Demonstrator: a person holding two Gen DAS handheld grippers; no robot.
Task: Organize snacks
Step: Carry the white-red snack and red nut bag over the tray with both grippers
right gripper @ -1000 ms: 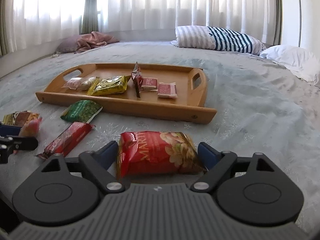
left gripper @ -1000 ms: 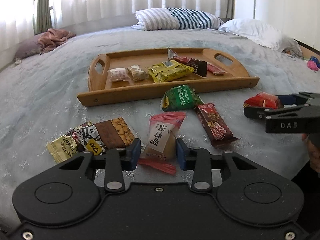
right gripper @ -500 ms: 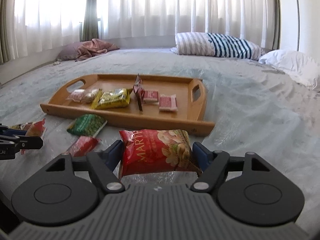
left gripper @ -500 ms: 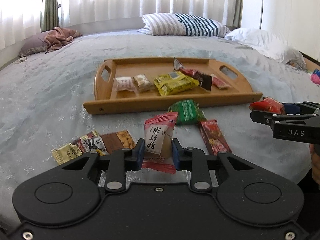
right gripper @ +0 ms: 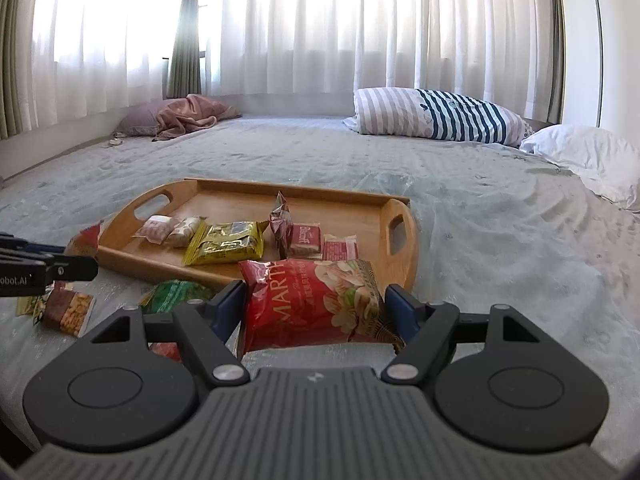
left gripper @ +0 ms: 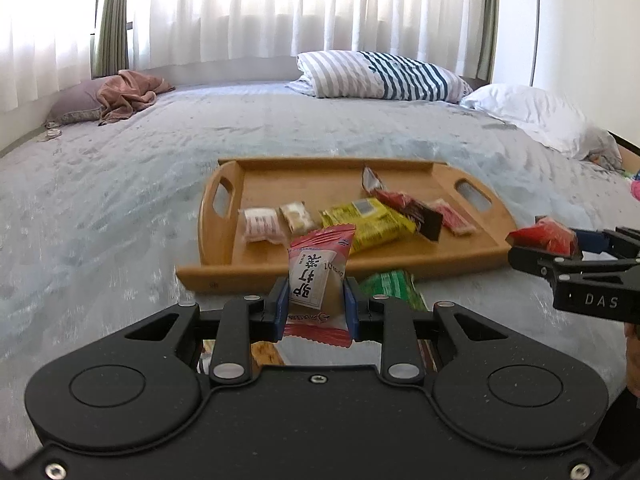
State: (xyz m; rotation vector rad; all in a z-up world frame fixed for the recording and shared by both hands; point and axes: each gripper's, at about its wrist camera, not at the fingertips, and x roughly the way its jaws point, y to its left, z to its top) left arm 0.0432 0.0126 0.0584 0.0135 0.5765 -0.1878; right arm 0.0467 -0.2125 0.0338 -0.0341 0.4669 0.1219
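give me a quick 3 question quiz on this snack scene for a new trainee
1. True or false: the left gripper is shut on a pink and white packet.
2. Which snack does the right gripper hold? A) yellow packet B) red nut bag C) green packet
3. Fill in: the green packet lies on the bed, just outside the near rim of the wooden ____.

Key
1. True; its blue pads press both sides of the packet.
2. B, the red nut bag; the yellow packet already lies in the wooden tray.
3. tray
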